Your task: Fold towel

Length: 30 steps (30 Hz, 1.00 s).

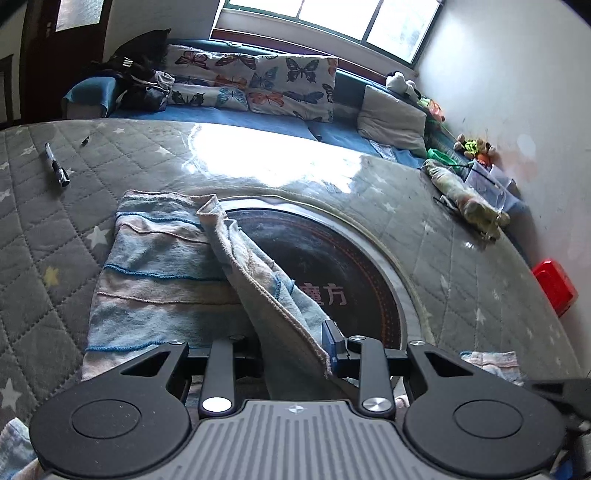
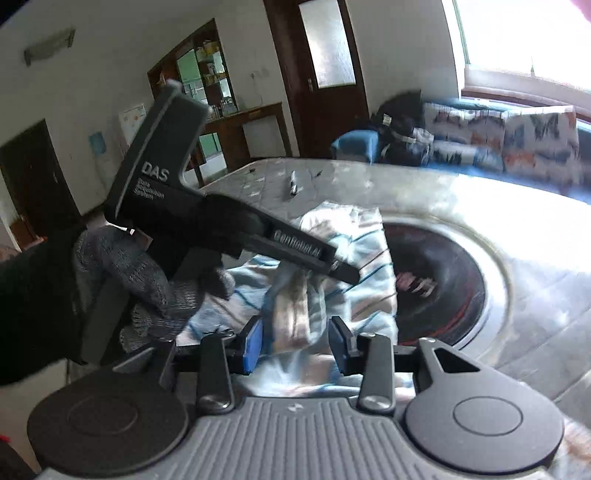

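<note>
Towel [image 1: 162, 266]: soft, limp; I'd pinch its hem.
Left gripper [image 1: 295, 350]: clenched on towel edge beside cooktop [image 1: 332, 258].
Right gripper [image 2: 295, 341]: jaws parted, nothing held.

Daylight is pouring through a wide window [image 1: 332, 18] onto a blue sofa [image 1: 258, 118] at the far side, carrying butterfly-print cushions [image 1: 291, 85]. A dark wooden door [image 2: 321, 74] is standing left; white walls [image 1: 517, 92] are enclosing the room.

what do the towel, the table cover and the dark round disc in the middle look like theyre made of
Towel: soft woven terry cotton, matte, with stitched hems and limp drape. Table cover: quilted fabric under what seems clear plastic, given the window glare. Disc: probably glossy black glass with a metal rim.
</note>
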Tool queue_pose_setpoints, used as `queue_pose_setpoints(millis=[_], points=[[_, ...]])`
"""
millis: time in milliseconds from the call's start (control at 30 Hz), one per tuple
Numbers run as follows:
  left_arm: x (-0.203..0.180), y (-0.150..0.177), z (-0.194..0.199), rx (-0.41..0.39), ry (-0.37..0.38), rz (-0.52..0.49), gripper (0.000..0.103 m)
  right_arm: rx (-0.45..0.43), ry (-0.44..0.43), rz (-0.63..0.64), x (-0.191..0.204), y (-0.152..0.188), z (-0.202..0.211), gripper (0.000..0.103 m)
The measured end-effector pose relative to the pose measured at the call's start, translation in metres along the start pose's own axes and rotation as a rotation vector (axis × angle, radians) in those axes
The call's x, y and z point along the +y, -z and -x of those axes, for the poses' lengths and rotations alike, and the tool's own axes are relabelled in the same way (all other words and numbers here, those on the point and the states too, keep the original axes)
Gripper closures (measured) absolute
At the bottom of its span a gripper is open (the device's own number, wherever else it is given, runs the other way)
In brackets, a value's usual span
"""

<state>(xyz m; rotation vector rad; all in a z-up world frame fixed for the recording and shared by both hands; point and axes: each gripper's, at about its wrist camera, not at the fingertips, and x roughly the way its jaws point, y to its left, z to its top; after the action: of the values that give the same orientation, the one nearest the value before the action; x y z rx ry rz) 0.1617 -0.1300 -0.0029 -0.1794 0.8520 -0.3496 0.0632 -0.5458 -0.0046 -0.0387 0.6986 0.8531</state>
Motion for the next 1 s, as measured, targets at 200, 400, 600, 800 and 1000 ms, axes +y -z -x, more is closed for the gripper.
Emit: queue_pose_setpoints(millis=[200, 400, 600, 800, 1000], points=[[0.008, -0.003, 0.002, 0.001, 0.0, 0.044, 0.071, 0.011, -0.02, -0.056, 0.003, 0.009, -0.004, 0.092], [0.006, -0.011, 0.001, -0.019, 0.02, 0.051, 0.061, 0.003, 0.058, 0.018, -0.006, -0.001, 0.005, 0.098], [-0.003, -0.024, 0.003, -0.061, 0.044, 0.027, 0.034, 0.003, 0.23, 0.143, -0.034, -0.026, 0.021, 0.099], [0.004, -0.036, 0.0, -0.08, -0.02, -0.019, 0.032, 0.032, 0.457, 0.21, -0.087, -0.047, 0.016, 0.099], [0.022, -0.048, -0.026, -0.056, -0.188, -0.053, 0.033, 0.085, 0.631, 0.199, -0.143, -0.061, -0.01, 0.099]])
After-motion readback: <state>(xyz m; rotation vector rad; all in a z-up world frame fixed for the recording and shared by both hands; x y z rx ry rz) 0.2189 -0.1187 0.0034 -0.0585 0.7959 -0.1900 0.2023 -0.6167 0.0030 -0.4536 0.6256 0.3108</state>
